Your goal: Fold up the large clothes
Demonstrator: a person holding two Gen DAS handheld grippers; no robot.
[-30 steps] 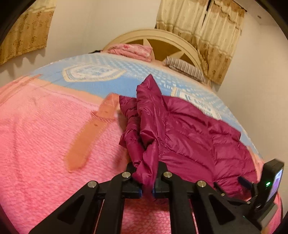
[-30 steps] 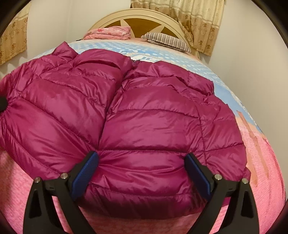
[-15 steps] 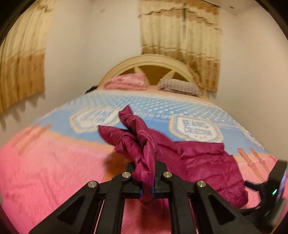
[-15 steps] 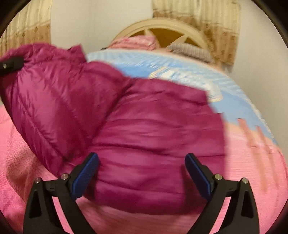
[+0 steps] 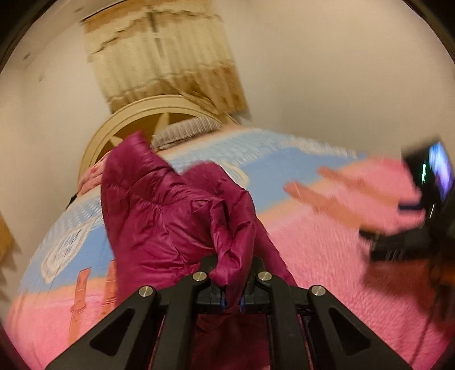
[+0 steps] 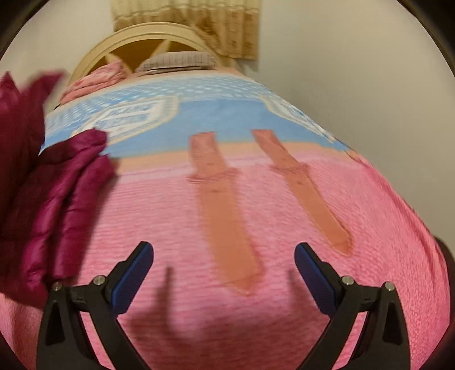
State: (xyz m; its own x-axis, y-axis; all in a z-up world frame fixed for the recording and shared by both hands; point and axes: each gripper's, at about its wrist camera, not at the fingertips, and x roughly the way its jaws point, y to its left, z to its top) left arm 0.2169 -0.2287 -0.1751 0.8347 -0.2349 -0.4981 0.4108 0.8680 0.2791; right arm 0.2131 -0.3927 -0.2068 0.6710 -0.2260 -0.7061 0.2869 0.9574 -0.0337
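Garment: one magenta puffer jacket (image 5: 159, 216), bunched and lifted off the bed (image 5: 327, 250), hanging in folds toward the left side of the scene.
Left tool (image 5: 232, 296): clamped together on a pinch of the jacket's fabric, which bulged up between the jaws.
Right tool (image 6: 224, 273): jaws wide apart, nothing between them, hovering over bare pink bedspread; the jacket (image 6: 48, 205) lay just to its left, not touching it.
Handling, as a judgement: light and soft, puffy with air, so it would spring back from a crease; the shiny shell looked slippery, so a shallow pinch might slide out.
Where to grip: likely a stitched seam, hem or cuff edge, where the layers are thinner and firmer than the padded panels.
Count: one jacket, two tools, two pillows (image 6: 176, 61) at the far headboard (image 6: 119, 42), one curtain (image 6: 187, 14) behind.
Sharpness: both views were blurred, so fine details stayed uncertain.
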